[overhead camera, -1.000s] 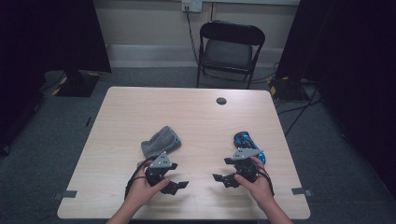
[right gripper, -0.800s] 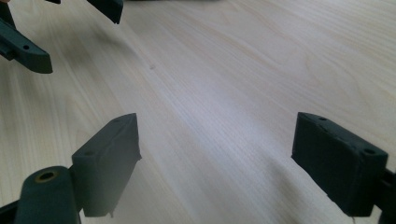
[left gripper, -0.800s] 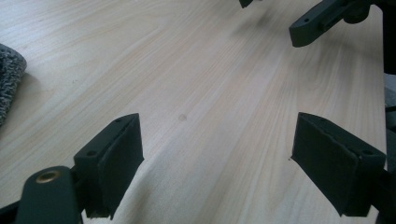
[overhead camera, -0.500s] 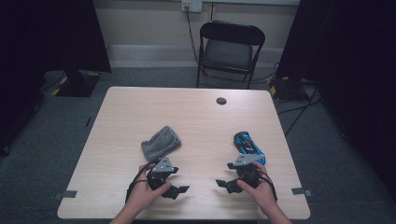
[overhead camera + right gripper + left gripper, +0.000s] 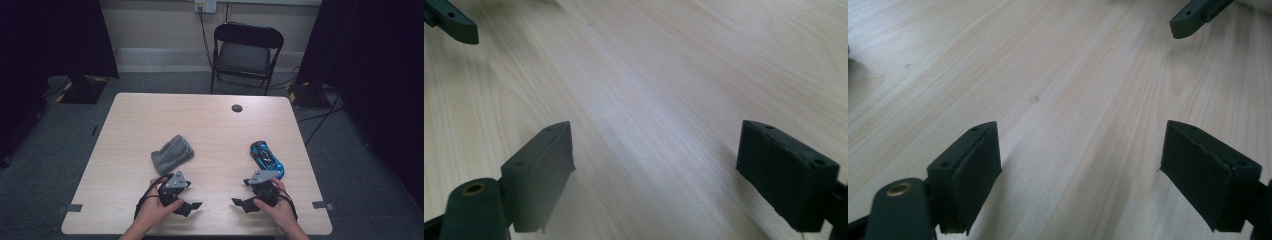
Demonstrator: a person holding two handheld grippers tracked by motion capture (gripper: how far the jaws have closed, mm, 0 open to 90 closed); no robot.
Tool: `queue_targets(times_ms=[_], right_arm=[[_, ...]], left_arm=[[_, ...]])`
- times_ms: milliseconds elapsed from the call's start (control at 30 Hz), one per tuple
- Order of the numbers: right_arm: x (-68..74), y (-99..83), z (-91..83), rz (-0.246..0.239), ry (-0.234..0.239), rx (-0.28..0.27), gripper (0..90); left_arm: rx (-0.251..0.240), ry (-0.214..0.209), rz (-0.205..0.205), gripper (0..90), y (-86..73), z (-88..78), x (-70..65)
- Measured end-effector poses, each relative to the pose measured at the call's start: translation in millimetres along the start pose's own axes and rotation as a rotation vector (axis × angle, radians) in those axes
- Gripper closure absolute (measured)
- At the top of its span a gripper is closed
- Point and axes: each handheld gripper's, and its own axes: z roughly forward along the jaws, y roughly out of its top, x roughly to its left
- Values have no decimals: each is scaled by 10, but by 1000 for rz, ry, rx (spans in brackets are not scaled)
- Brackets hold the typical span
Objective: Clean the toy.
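Note:
A crumpled grey cloth (image 5: pixel 172 154) lies left of the middle of the pale wooden table (image 5: pixel 210 125). A blue toy car (image 5: pixel 267 156) sits to its right. My left gripper (image 5: pixel 192 197) rests near the front edge, just below the cloth, and points right with its jaws wide apart. My right gripper (image 5: pixel 241 192) is below the car and points left, also open. In the left gripper view, the left gripper (image 5: pixel 1088 150) has bare wood between its pads, with a jaw of the right gripper (image 5: pixel 1198 15) beyond. In the right gripper view, the right gripper (image 5: pixel 656 155) is likewise empty.
A dark round cable hole (image 5: pixel 237 108) sits at the table's far middle. A black folding chair (image 5: pixel 247 52) stands behind the table. Black curtains hang at both sides, and cables (image 5: pixel 320 115) run on the floor at the right.
Both hands have drawn back toward the table's near edge, away from the cloth and the car. Both grippers stay open.

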Motion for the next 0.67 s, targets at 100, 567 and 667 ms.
queue_targets(times_ms=[100,567,667], right_arm=[[-2,-38,15,-12,-8,7,147],[-2,-80,15,-68,-54,3,142],[-2,-80,15,-68,-54,3,141]], left_arm=[[4,1,11,160,-10,10,-6],[38,38,99,156,-69,55,-16],[36,47,96,152,-71,59,-27]])
